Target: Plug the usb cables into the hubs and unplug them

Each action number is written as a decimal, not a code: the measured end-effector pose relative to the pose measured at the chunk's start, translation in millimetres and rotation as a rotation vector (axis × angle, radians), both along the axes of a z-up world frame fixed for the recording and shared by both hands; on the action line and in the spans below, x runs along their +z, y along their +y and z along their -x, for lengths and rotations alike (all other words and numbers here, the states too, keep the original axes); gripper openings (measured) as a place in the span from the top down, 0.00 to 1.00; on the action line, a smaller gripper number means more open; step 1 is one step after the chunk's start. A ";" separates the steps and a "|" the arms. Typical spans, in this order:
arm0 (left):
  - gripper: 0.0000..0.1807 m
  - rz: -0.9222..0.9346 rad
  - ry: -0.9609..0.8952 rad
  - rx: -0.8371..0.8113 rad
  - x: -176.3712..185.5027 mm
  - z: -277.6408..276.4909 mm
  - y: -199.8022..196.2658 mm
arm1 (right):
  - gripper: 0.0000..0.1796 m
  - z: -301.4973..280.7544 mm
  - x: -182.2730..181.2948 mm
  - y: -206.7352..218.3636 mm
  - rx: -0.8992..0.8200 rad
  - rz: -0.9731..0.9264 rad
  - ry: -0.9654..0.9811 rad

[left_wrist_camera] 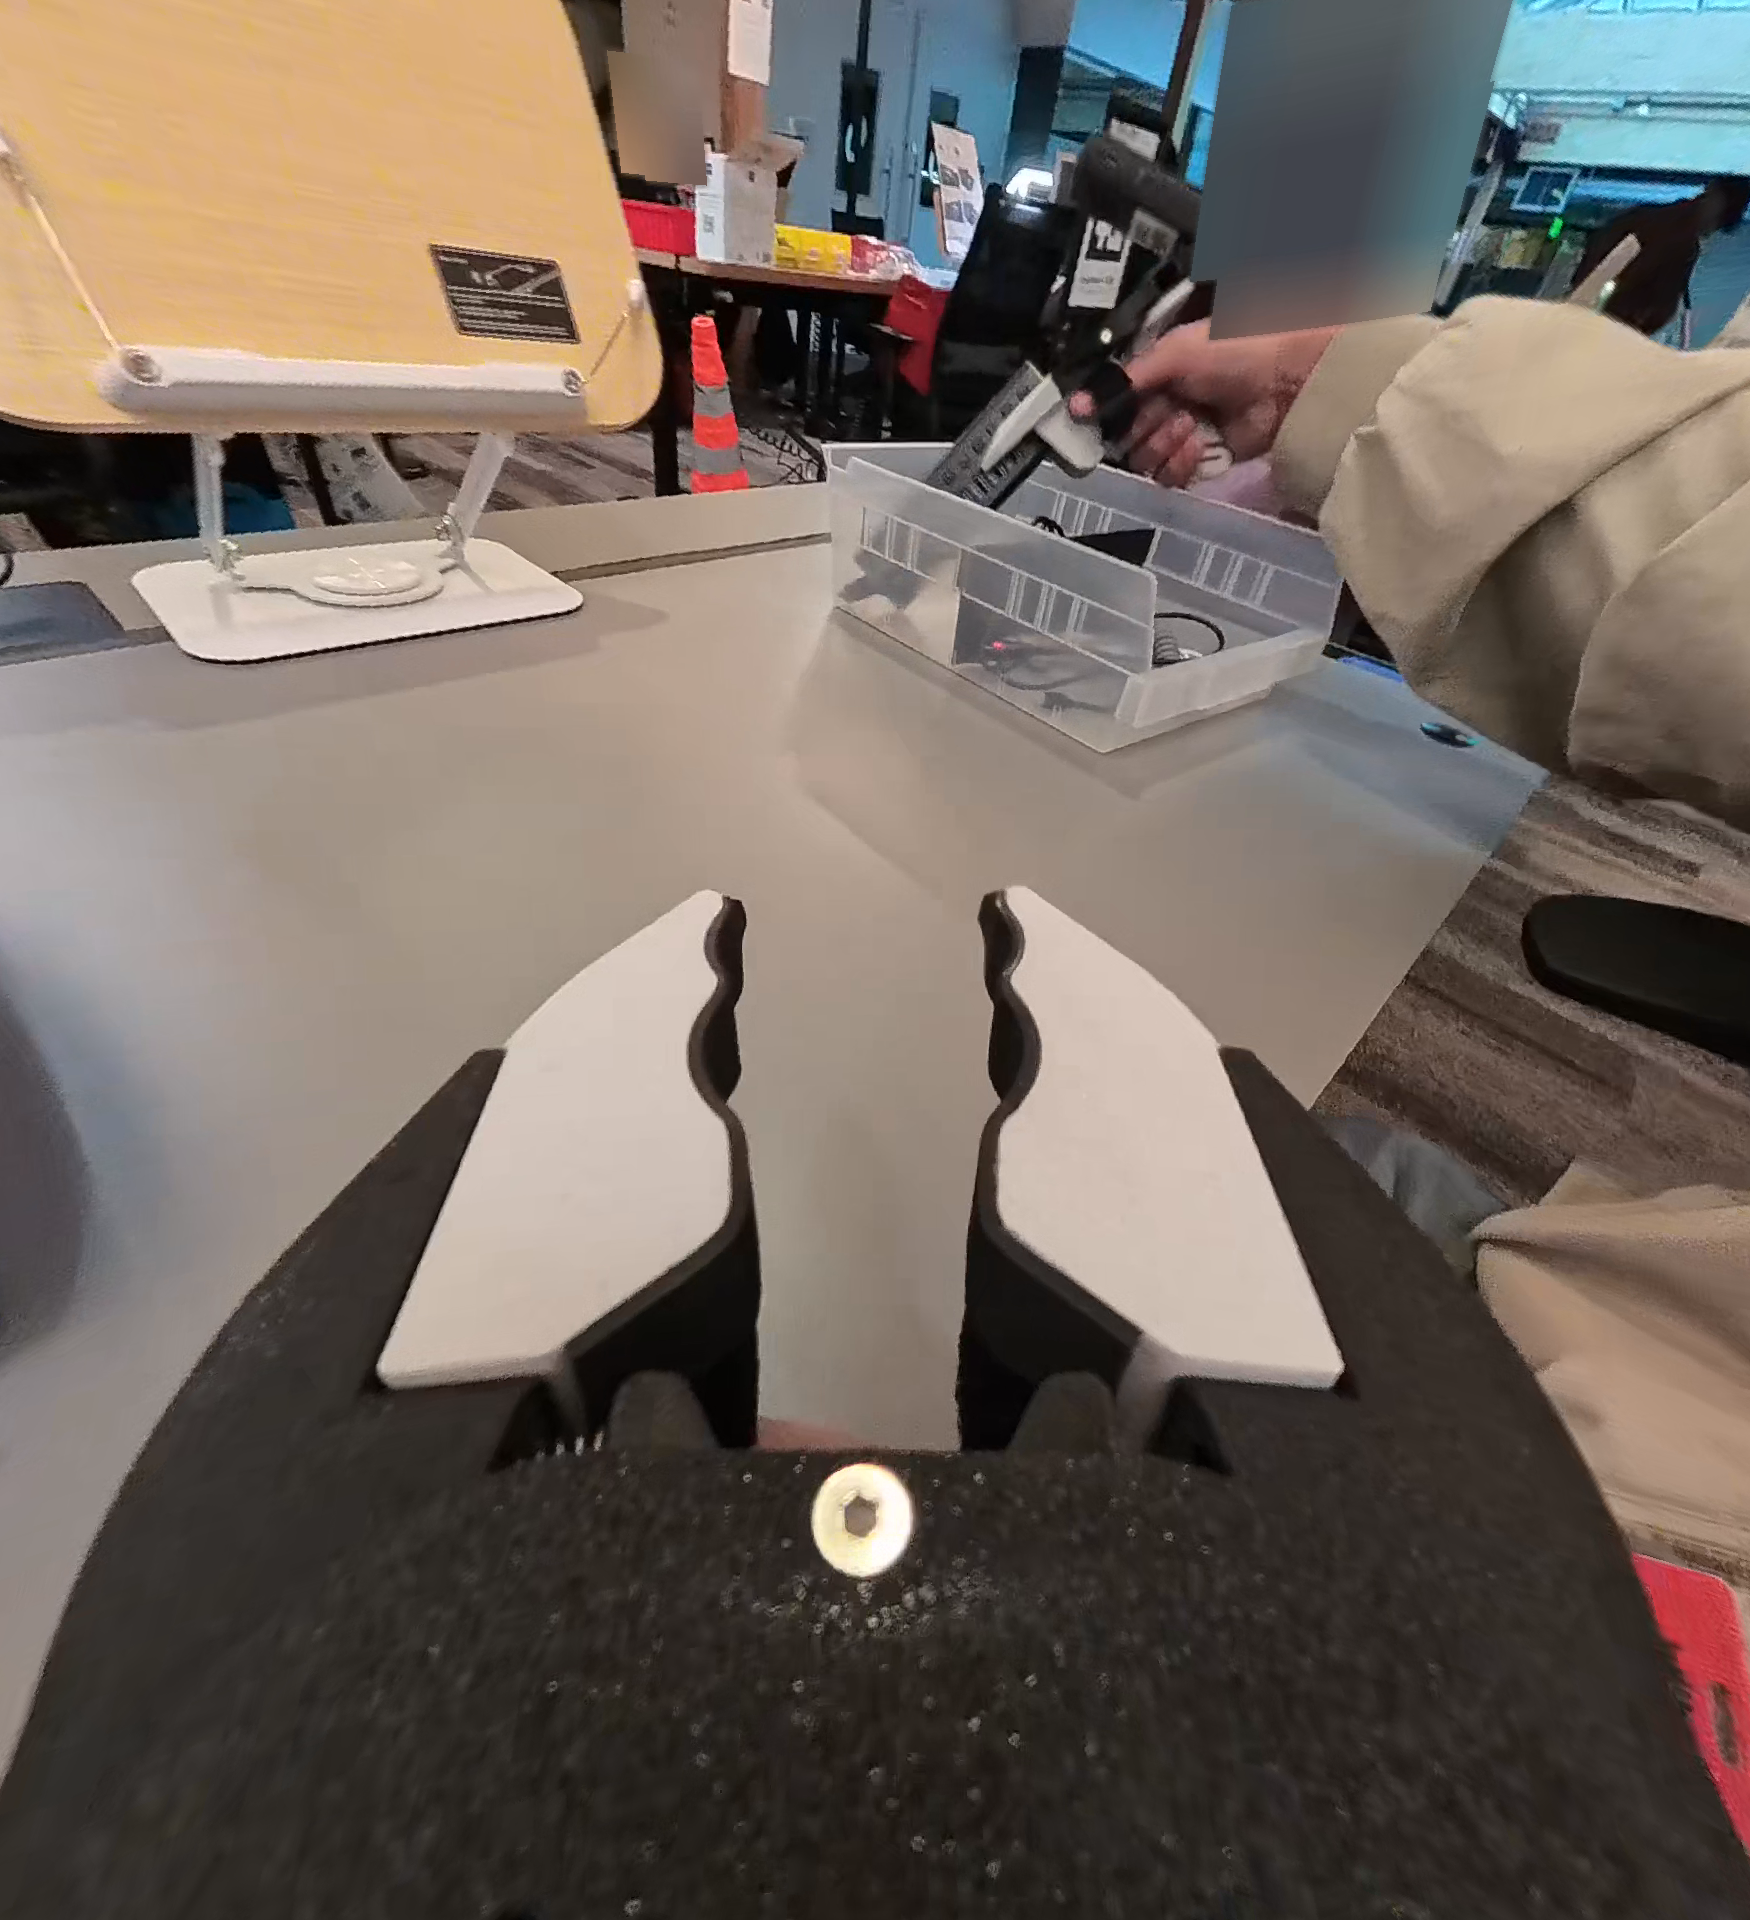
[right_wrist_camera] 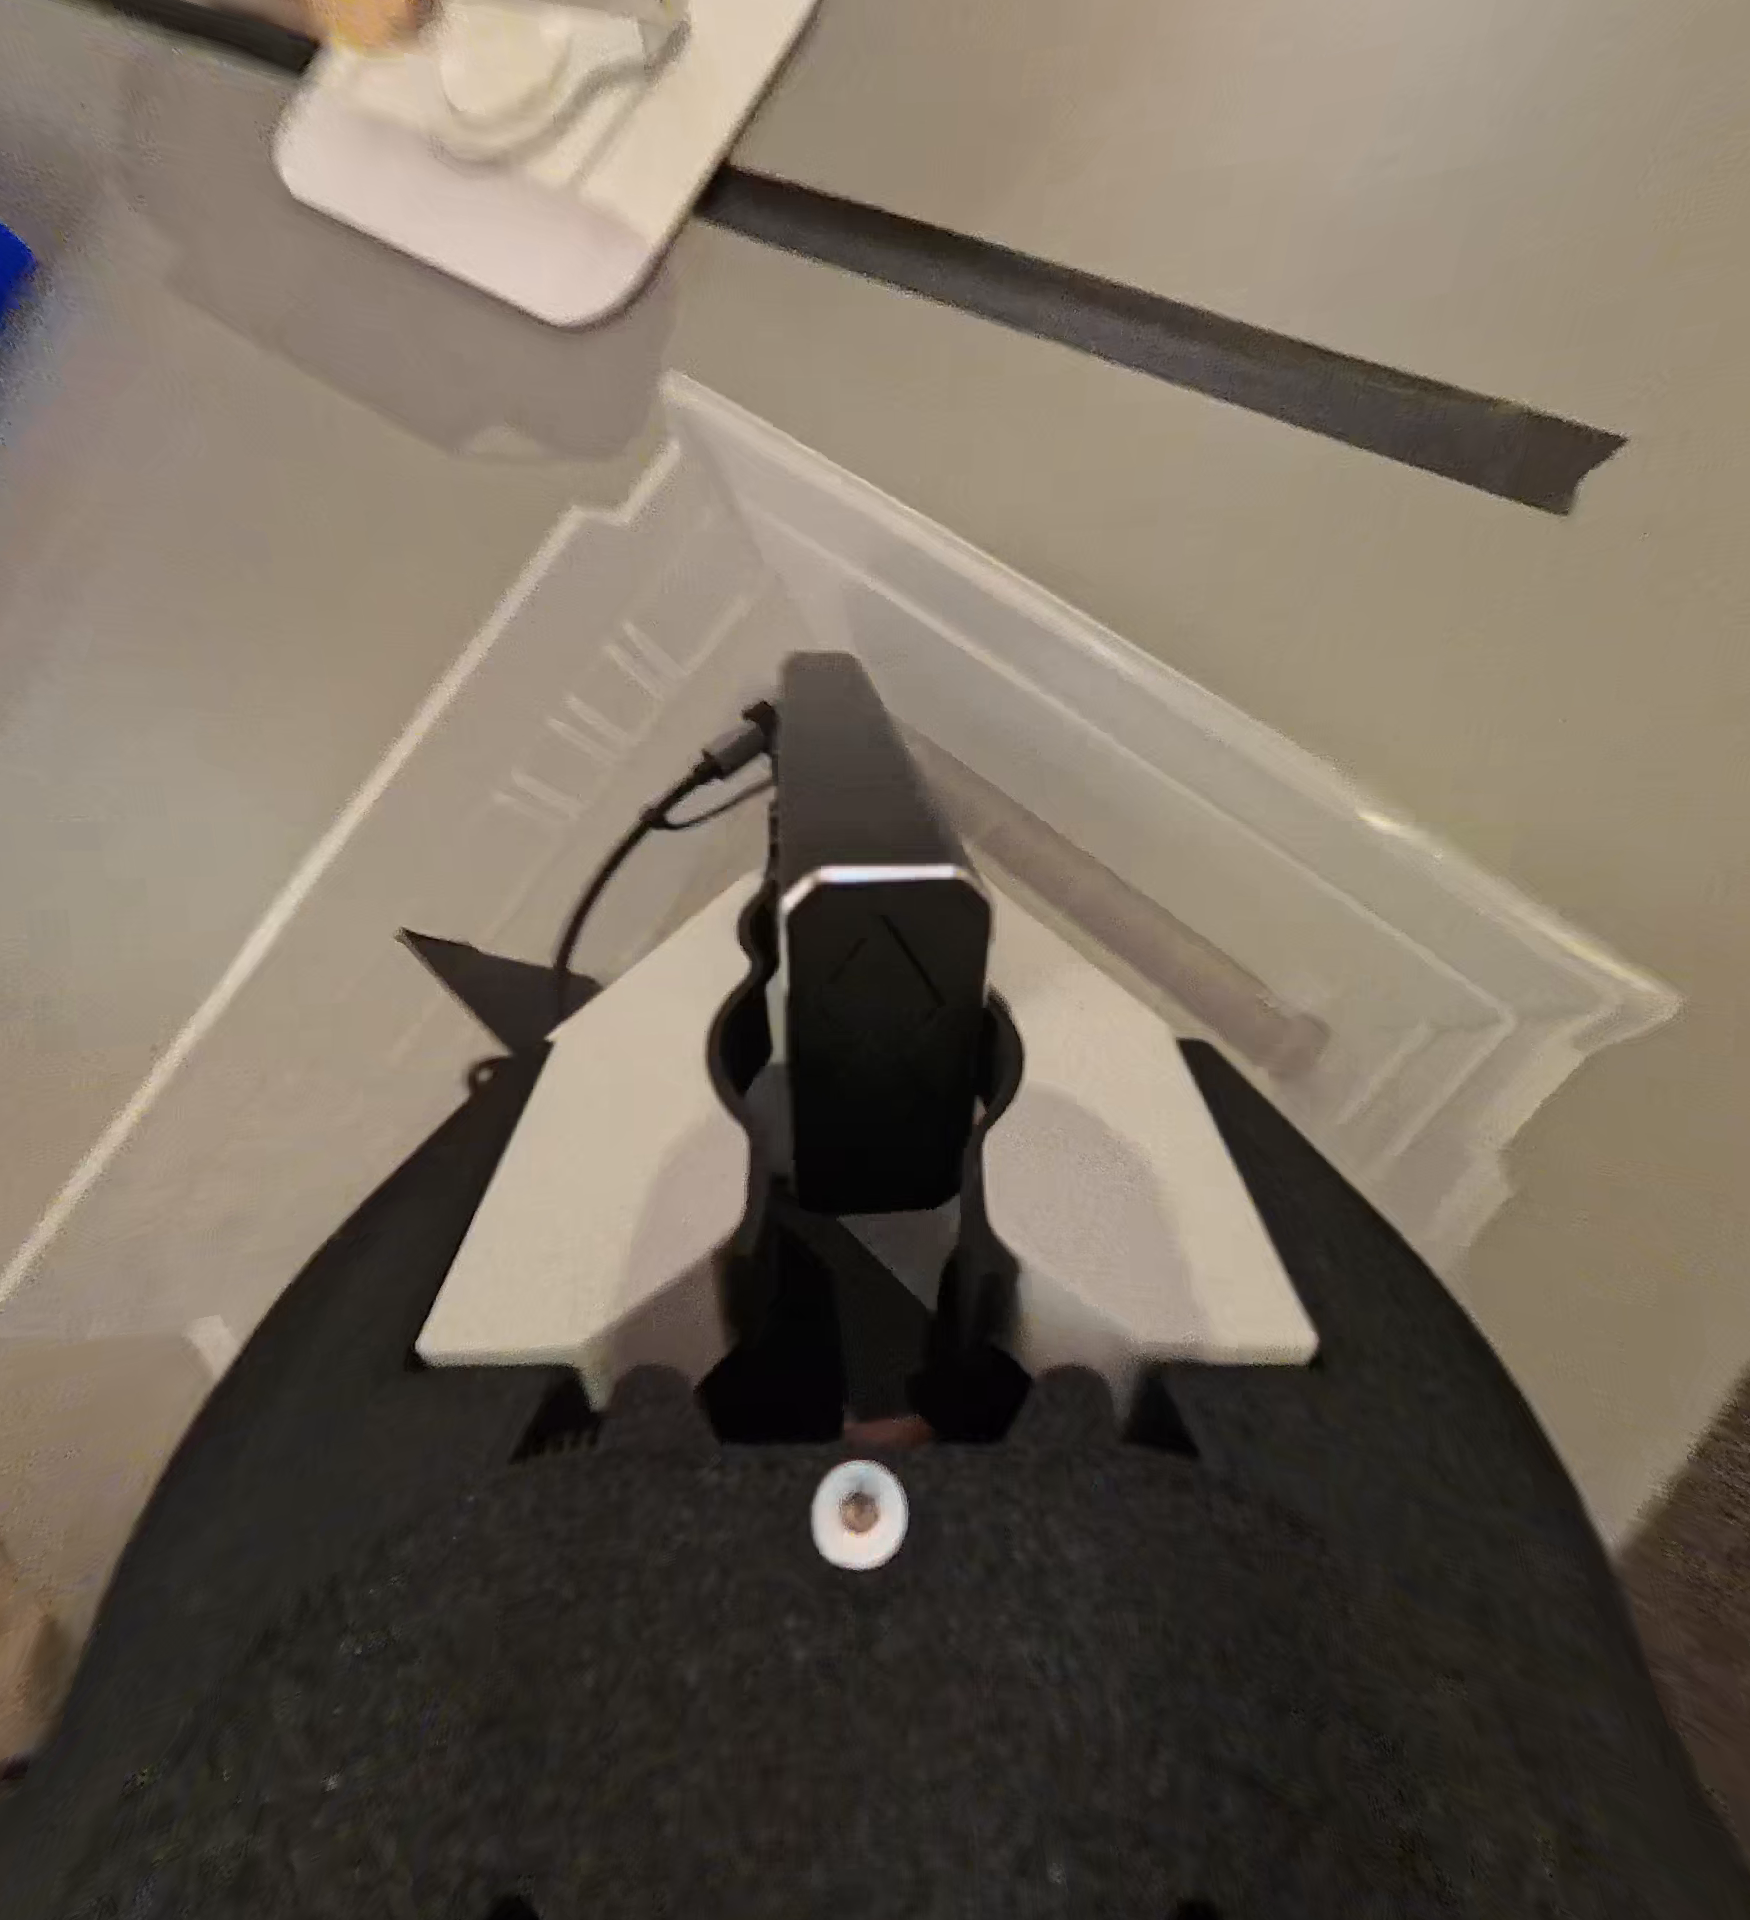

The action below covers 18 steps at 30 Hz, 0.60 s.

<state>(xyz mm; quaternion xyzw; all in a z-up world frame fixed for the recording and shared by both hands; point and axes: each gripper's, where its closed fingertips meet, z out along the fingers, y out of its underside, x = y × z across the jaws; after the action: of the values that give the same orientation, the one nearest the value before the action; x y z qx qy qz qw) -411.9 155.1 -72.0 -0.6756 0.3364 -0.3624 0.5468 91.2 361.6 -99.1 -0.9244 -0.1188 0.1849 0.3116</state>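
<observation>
USB hub (right_wrist_camera: 871,935): a long black bar with a rounded end cap, clamped at its near end in the right gripper (right_wrist_camera: 876,1049) and tilted down into the clear plastic bin (right_wrist_camera: 1214,748). Judged from its straight, unbending profile, the body is rigid and fairly light; the smooth casing is likely slippery, so a hold across the flat sides near one end, as here, suits it. A thin black cable (right_wrist_camera: 590,894) is plugged into the far left side of the hub and trails into the bin. It looks soft and limp, and should be taken by its stiff connector, not by the cord.

Left to right across the left wrist view:

1. A wooden-faced stand (left_wrist_camera: 310,208) on a white base plate rests on the grey table (left_wrist_camera: 435,831), well apart from the bin.
2. The left gripper (left_wrist_camera: 863,914) hovers over bare table with its fingers spread wide. It holds nothing and touches nothing.
3. The bin (left_wrist_camera: 1235,665) sits near the table's right edge, divided into compartments, with dark cables inside.
4. The right gripper (left_wrist_camera: 1032,416), in a hand (left_wrist_camera: 1188,410) with a beige sleeve, grips the hub (left_wrist_camera: 985,447) above the bin.

The right gripper's fingers are closed firmly on both flat sides of the hub.
</observation>
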 end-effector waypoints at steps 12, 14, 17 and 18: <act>0.78 0.110 -0.044 0.004 -4.2 1.7 17.7 | 0.77 -53.4 -41.9 -22.2 0.419 0.379 -0.641; 0.78 0.141 -0.029 0.003 -4.5 2.4 20.7 | 0.75 -58.7 -46.2 -17.7 0.412 0.387 -0.735; 0.78 0.125 0.046 0.046 2.3 11.7 28.6 | 0.69 -65.9 -43.3 -15.5 0.403 0.370 -0.870; 0.78 0.096 0.083 0.084 7.8 18.3 32.8 | 0.69 -64.9 -37.1 -15.7 0.388 0.349 -0.878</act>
<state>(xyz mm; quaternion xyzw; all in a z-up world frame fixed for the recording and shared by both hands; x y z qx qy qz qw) -430.3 187.9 -64.1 -0.7290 0.3124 -0.3264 0.5142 156.0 346.0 -136.3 -0.9142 -0.3755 -0.1492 0.0330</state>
